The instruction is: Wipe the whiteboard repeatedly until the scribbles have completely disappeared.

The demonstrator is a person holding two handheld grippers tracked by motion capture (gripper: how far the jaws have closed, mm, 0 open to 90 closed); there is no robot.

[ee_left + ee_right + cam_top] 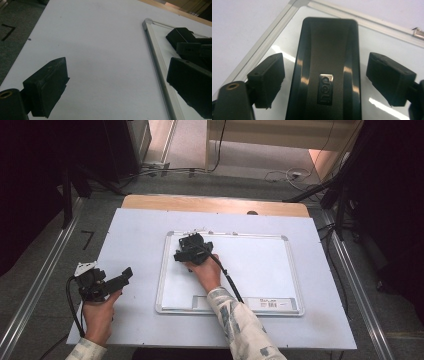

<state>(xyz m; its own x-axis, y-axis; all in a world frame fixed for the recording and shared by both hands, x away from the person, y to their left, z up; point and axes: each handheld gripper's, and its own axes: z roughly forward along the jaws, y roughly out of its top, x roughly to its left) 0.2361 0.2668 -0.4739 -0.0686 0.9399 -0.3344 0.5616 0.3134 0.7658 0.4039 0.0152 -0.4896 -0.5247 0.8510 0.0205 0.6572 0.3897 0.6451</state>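
Where the table [125, 320] carries a white sheet, a metal-framed whiteboard [260, 265] lies toward its right half, leaving bare sheet along the left edge and the near edge. A black Deli whiteboard eraser [328, 67] sits at the board's far left corner, just inside the frame. The right gripper [192, 249] reaches over that corner, jaws spread on either side of the eraser, apart from it. The left gripper [124, 276] hangs over the bare sheet near the table's left edge, jaws wide apart and holding nothing.
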